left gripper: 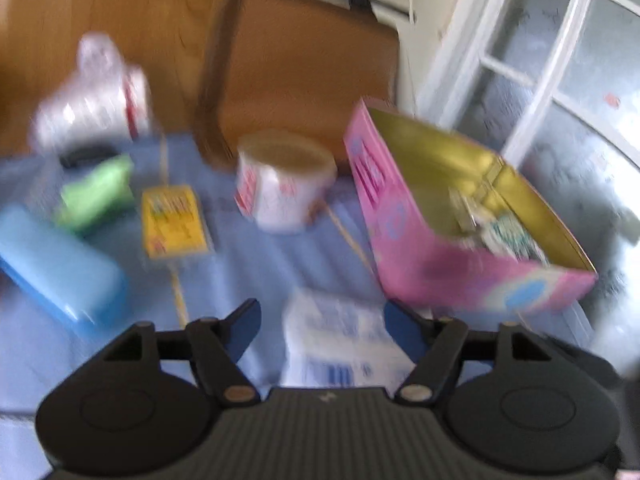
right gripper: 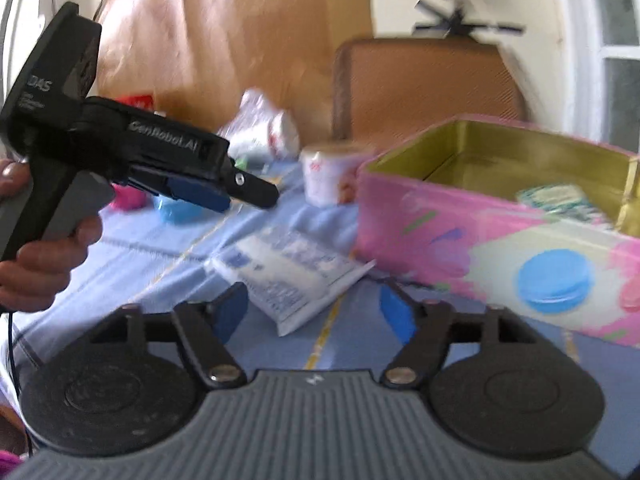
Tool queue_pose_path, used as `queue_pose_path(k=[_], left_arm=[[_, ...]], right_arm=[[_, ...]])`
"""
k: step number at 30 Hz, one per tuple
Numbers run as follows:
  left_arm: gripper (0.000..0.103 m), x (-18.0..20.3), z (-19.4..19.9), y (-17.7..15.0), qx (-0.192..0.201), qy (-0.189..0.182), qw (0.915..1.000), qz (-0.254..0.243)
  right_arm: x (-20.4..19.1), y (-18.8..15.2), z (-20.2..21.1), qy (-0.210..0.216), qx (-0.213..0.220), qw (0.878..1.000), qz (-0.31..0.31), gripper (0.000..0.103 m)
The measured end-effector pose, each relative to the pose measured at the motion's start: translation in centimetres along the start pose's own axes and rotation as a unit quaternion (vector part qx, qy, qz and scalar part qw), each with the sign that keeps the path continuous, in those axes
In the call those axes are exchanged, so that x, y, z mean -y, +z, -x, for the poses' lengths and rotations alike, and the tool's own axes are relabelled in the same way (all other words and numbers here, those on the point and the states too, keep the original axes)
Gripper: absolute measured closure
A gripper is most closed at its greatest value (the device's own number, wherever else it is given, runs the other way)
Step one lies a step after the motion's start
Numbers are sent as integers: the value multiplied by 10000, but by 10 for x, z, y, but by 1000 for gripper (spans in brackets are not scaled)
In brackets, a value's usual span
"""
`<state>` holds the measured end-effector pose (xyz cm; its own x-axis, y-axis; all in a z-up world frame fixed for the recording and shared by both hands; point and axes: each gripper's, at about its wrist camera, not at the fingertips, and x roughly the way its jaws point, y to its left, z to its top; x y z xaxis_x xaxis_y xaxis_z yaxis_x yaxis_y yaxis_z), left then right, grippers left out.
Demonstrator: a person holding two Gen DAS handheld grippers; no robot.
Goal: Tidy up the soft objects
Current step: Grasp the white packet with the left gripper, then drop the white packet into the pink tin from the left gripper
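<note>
Between picks: both hand-held grippers, left (left gripper: 320,330) and right (right gripper: 312,312), gaping empty over white packet (right gripper: 286,276) on bench (left gripper: 260,272); next, closing on it for pink box (right gripper: 480,232).

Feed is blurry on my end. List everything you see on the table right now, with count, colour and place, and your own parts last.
Box: one, pink outside, gold inside, open, right side of the table; at least one small packet inside.
White packet: one, white with blue print, flat on the cloth beside the box.
Paper roll: one, white with red print, centre back.
Yellow packet: one, left of centre.
Green item: one, left.
Blue case: one, left edge.
Plastic bag: one, white, back left.
Tablecloth: one, light blue.
Left hand-held gripper: held by a hand.
Right hand-held gripper: open, empty.
</note>
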<state>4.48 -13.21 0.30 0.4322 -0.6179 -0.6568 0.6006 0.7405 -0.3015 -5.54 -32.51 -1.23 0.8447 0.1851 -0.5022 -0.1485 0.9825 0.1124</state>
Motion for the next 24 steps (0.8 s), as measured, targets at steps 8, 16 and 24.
queue_pose_path(k=[8, 16, 24], left_arm=[[54, 27, 19, -15, 268, 9, 9991, -329], [54, 89, 24, 47, 995, -252, 9891, -1057], [51, 114, -44, 73, 717, -182, 9920, -1025]], right_arm=[[-38, -1, -14, -386, 197, 9970, 645, 40], [-24, 29, 32, -1165, 1399, 9804, 748, 39], [49, 44, 8, -2588, 825, 9624, -3, 36]])
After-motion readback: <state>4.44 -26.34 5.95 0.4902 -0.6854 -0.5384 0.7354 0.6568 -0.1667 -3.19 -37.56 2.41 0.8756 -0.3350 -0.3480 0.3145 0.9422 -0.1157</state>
